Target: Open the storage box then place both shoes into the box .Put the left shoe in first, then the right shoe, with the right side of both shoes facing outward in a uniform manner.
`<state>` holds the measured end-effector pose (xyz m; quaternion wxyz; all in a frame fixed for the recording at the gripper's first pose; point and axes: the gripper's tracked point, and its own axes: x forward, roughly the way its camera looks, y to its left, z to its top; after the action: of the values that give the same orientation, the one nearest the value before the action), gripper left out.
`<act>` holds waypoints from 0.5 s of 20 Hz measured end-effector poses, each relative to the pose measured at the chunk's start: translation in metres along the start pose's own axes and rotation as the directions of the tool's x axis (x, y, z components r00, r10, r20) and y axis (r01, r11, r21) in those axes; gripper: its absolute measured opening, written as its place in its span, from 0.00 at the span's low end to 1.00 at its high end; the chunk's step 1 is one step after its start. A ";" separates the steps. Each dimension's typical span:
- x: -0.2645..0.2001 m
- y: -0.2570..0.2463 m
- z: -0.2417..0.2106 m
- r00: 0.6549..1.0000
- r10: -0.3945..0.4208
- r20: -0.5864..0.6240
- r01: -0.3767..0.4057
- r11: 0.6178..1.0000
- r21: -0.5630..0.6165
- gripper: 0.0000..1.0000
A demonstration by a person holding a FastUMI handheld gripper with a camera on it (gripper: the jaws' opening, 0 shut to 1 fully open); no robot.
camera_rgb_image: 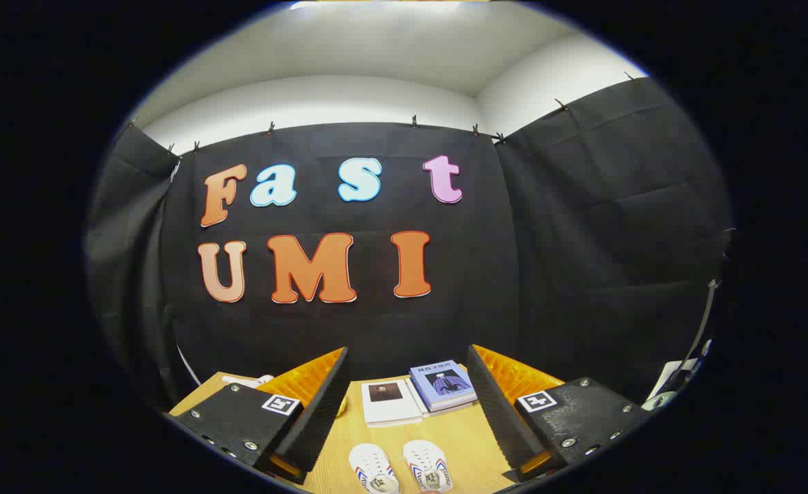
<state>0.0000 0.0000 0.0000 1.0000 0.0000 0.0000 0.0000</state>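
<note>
In the gripper view, the gripper (407, 405) is hanging above a wooden table (472, 439) with its two fingers spread wide apart and nothing between the pads. Each finger is showing a black, finely ribbed inner face, an orange translucent body behind it, and a black textured mounting plate with shiny screws and a small square marker.

Two white shoes (400, 466) are lying side by side on the pale wood-grain tabletop, between the fingers and below their tips, close to the camera. They are low sneakers with white laces and red and blue stripes along the sides; their toes are pointing away towards the wall. Their heels are being cut off at the lower rim, so I cannot tell left shoe from right.

Beyond the shoes, two books are resting flat: a white book (390, 402) with a small dark picture, and a blue book (443, 385) just beside it, overlapping a pale edge beneath. A small white object (249, 380) is peeking out behind the left finger, too hidden to identify.
</note>
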 end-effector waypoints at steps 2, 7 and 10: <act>0.002 -0.002 0.001 1.000 -0.007 -0.003 0.007 1.000 -0.021 0.99; 0.015 -0.017 0.013 1.000 0.024 0.007 -0.024 1.000 -0.004 0.99; 0.026 -0.029 0.017 0.999 0.042 0.005 -0.042 0.999 0.015 0.99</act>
<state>0.0259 -0.0292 0.0175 0.9997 0.0077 -0.0023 0.0212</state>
